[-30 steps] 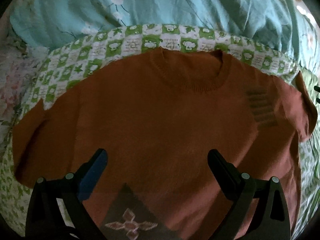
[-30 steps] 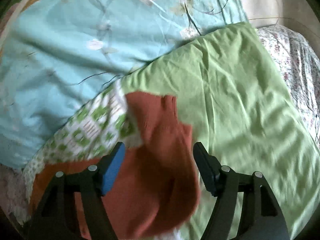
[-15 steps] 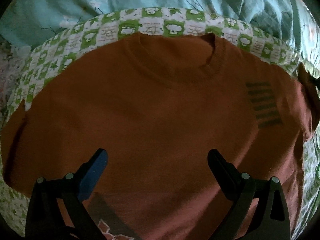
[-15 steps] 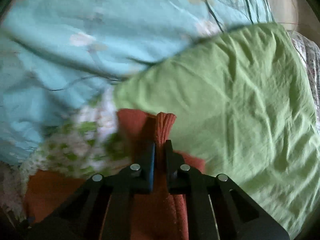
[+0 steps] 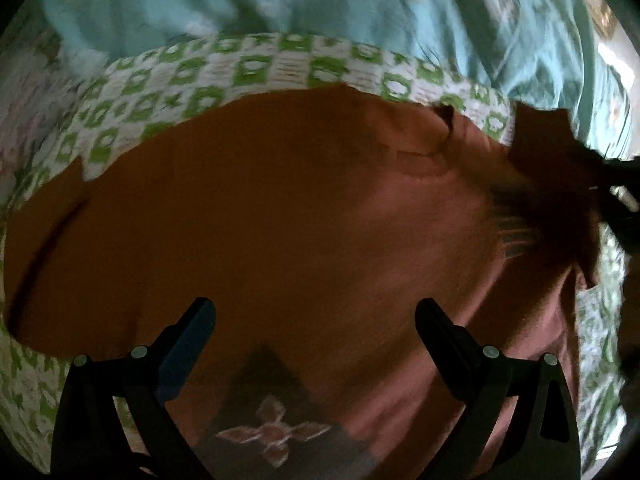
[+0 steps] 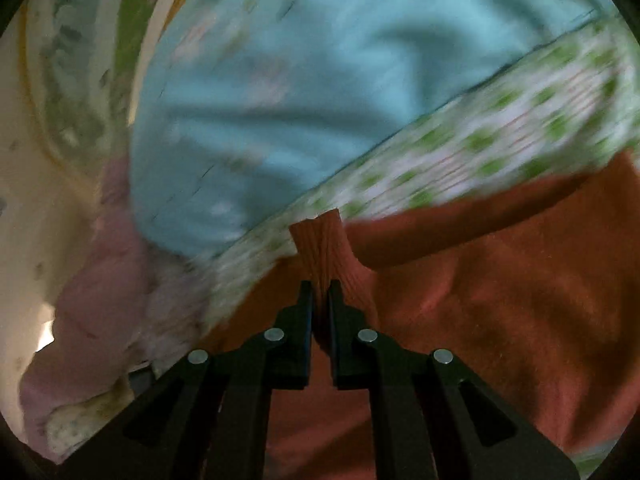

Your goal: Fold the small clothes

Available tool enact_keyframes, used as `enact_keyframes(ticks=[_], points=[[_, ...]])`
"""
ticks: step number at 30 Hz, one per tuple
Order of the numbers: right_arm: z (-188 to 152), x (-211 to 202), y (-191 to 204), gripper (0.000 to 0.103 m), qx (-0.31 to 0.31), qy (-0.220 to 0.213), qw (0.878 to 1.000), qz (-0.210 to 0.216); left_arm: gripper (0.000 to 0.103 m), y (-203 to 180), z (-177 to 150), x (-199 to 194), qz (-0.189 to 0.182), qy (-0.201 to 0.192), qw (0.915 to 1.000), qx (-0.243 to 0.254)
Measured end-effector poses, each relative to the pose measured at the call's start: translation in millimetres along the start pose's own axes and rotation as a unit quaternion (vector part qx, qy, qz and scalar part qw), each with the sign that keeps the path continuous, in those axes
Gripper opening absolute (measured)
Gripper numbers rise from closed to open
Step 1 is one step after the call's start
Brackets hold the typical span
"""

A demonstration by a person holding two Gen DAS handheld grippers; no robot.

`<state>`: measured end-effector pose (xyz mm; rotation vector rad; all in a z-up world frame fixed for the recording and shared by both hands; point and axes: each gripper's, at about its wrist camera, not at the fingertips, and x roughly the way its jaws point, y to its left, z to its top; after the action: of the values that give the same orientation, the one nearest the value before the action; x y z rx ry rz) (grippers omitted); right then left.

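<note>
A rust-orange knit sweater (image 5: 280, 220) lies flat, front up, on a green-and-white checked cloth (image 5: 248, 68). Its hem bears a dark diamond patch with a pale flower (image 5: 276, 436). My left gripper (image 5: 316, 316) hovers open and empty over the lower body of the sweater. My right gripper (image 6: 320, 292) is shut on the sweater's right sleeve cuff (image 6: 320, 240) and holds it lifted over the sweater's body (image 6: 500, 320). In the left wrist view the lifted sleeve (image 5: 548, 152) and the right gripper show at the right edge.
A light blue flowered duvet (image 5: 320, 4) lies bunched beyond the checked cloth (image 6: 500, 148) and also shows in the right wrist view (image 6: 280, 80). A pale pink flowered sheet (image 6: 88, 280) lies at the left. Both views are motion-blurred.
My right gripper closed on the sleeve cuff, lifted it and swung it leftward over the sweater. The left gripper stayed open and shifted slightly back.
</note>
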<state>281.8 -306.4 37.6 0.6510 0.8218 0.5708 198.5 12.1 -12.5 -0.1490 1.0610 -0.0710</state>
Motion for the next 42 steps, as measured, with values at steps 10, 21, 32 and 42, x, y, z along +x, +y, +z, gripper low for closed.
enact_keyframes(ticks=[10,21,32,42], points=[[-67.7,137.6,54.9,0.008,-0.004,0.123,0.991,0.059,0.1,46.9,-2.7,-20.7,-0.05,-0.006,0.9982,-0.033],[-80.3,138.4,41.0,0.042,0.021,0.169,0.984,0.048,0.1,34.9,14.7,31.1,-0.099,0.035,0.9926,-0.062],[-78.0,-3.0,3.6,0.042,0.046,0.063,0.996,-0.041,0.007,8.5,41.1,86.4,-0.153,0.049,0.9845,-0.07],[-78.9,-71.7,-39.8,0.043,0.06,-0.01,0.988,-0.141,0.005,41.5,42.9,39.2,-0.109,-0.013,0.9934,-0.035]])
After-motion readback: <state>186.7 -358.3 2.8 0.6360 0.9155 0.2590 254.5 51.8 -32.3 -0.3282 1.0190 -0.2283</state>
